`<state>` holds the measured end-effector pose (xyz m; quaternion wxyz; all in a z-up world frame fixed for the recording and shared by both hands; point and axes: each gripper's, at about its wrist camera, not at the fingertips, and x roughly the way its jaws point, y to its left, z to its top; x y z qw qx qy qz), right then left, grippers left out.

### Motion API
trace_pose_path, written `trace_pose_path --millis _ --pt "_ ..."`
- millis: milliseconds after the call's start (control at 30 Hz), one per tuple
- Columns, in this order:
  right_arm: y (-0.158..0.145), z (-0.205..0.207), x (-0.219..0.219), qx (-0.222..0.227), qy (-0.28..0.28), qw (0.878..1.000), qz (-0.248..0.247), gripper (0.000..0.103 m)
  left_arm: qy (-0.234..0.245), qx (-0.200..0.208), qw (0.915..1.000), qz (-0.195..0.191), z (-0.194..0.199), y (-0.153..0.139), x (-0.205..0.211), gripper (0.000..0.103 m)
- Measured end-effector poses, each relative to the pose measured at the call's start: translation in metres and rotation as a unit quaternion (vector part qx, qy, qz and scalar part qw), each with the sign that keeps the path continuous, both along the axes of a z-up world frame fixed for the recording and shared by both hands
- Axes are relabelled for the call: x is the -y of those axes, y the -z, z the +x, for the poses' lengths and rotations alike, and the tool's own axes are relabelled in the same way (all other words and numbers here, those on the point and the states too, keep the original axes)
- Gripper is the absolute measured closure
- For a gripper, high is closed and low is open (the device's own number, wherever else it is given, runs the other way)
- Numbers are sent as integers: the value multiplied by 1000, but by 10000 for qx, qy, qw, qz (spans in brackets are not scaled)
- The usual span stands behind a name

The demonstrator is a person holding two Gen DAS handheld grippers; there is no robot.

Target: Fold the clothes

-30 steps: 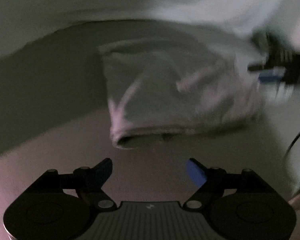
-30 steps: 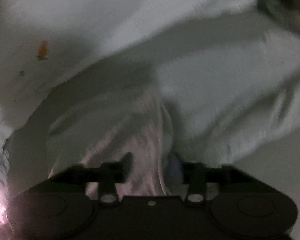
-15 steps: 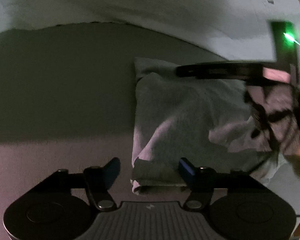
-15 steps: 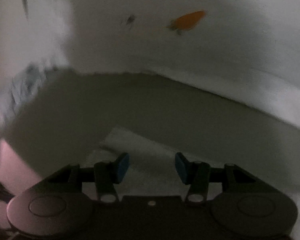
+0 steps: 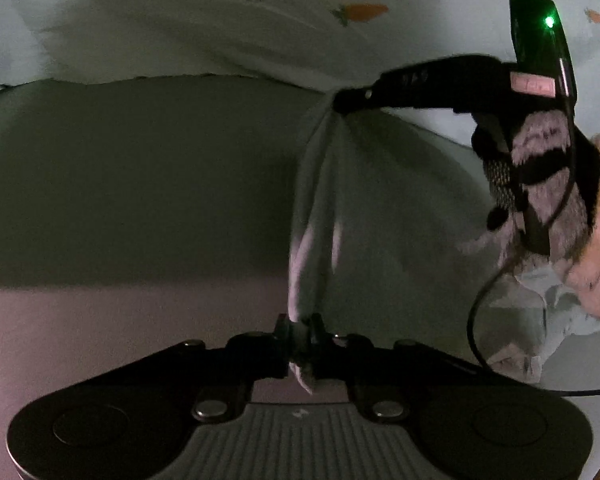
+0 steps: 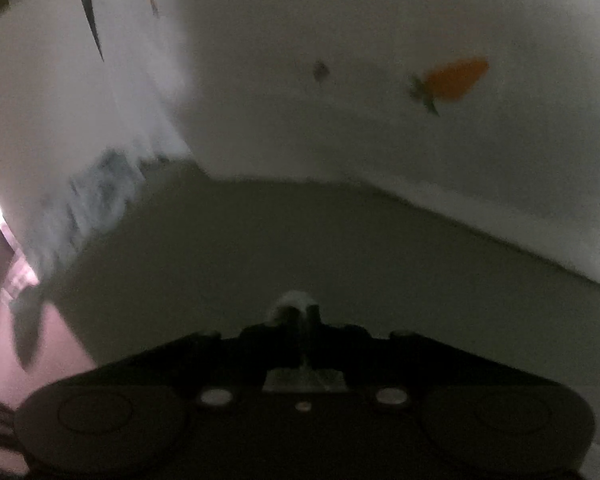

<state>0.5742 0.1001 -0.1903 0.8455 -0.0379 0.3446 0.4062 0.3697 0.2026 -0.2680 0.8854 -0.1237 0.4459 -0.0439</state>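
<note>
While hidden from the right wrist, pale garment point(image 5: 332, 208) clamped between both hand-held grippers: left point(image 5: 300, 334), right point(image 5: 342, 103).

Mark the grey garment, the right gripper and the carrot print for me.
grey garment point(image 5: 332, 200): left wrist view, the stretched middle of the cloth.
right gripper point(image 5: 342, 102): left wrist view, its tips pinching the far corner.
carrot print point(image 6: 454, 78): right wrist view, the orange body.
</note>
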Motion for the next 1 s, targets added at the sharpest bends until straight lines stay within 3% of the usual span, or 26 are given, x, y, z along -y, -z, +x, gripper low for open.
trace_pose_path --millis 67,167,233,300,333,367,500,567,600,633,700,900,1000 --pt "-6 2 -11 52 -126 9999 57 102 -204 -75 9998 1 -5 1 -8 93" --pt "10 6 -34 73 -59 9991 -402 97 -519 -330 9977 281 -6 15 -15 95" --pt "25 8 -42 -61 169 9969 -764 83 -635 -436 9965 324 -8 21 -23 95" --pt "24 3 -39 -102 467 9959 -763 78 -740 -464 9959 228 -10 21 -32 94" --pt "20 -2 -32 -92 602 9960 -650 57 -814 -496 9953 187 -10 19 -37 87" --pt "13 -11 -20 -8 770 9958 -503 48 -848 -479 9952 106 -10 17 -41 79" --pt "-5 -51 45 303 1797 9824 -409 42 -777 -324 9964 -50 -2 7 -45 66" --pt "-3 -72 85 250 2374 9697 -519 41 -684 -165 9975 -116 6 0 -42 55" --pt "0 -82 102 198 2546 9652 -564 48 -626 -93 9979 -141 10 -2 -38 52" --pt "4 -92 116 125 2585 9640 -604 65 -544 -33 9984 -149 16 -5 -31 47" --pt "17 -112 134 -111 2500 9653 -742 87 -393 -14 9992 -49 27 -4 -15 45" --pt "56 -147 146 -433 2841 9514 -1104 88 -237 -321 9981 480 42 17 20 42" --pt "51 -152 152 -479 3001 9469 -1055 85 -77 -317 9962 806 39 14 32 38"
